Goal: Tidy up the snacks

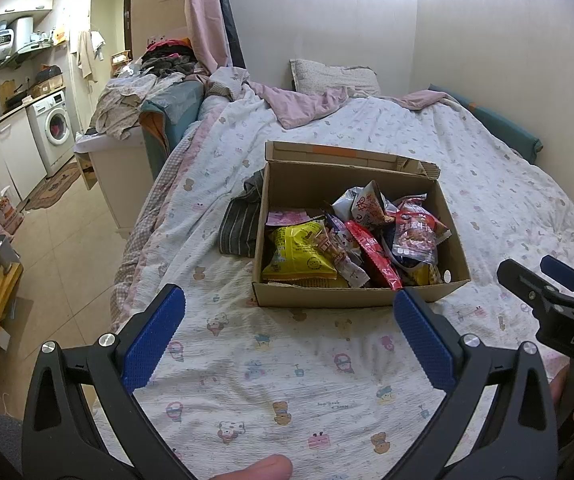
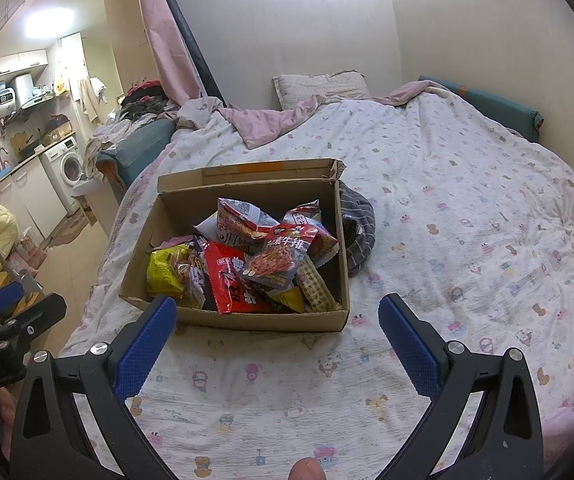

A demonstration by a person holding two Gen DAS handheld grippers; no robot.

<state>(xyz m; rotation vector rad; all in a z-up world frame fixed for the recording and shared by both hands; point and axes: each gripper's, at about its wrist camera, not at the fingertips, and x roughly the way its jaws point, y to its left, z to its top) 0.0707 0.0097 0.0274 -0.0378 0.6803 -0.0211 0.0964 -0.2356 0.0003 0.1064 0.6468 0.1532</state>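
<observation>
An open cardboard box (image 1: pixel 327 295) stands on the bed's printed quilt (image 1: pixel 287 380), holding several snack packets. Among them are a yellow packet (image 1: pixel 297 252), a red packet (image 1: pixel 375 256) and a dark spicy-strip packet (image 1: pixel 415 236). My left gripper (image 1: pixel 289 294) is open, just short of the box's near wall, with nothing between its blue pads (image 1: pixel 155 336). The right wrist view shows the same box (image 2: pixel 263 320) with the red packet (image 2: pixel 231 280) and yellow packet (image 2: pixel 163 272). My right gripper (image 2: pixel 278 303) is open and empty, also before the near wall.
A dark striped cloth (image 1: pixel 239 224) lies against the box's far side from the right gripper (image 1: pixel 527 270). A pillow (image 1: pixel 335 76) and pink blanket (image 1: pixel 303 104) sit at the bed's head. Left of the bed are tiled floor (image 1: pixel 59 248) and a washing machine (image 1: pixel 57 128).
</observation>
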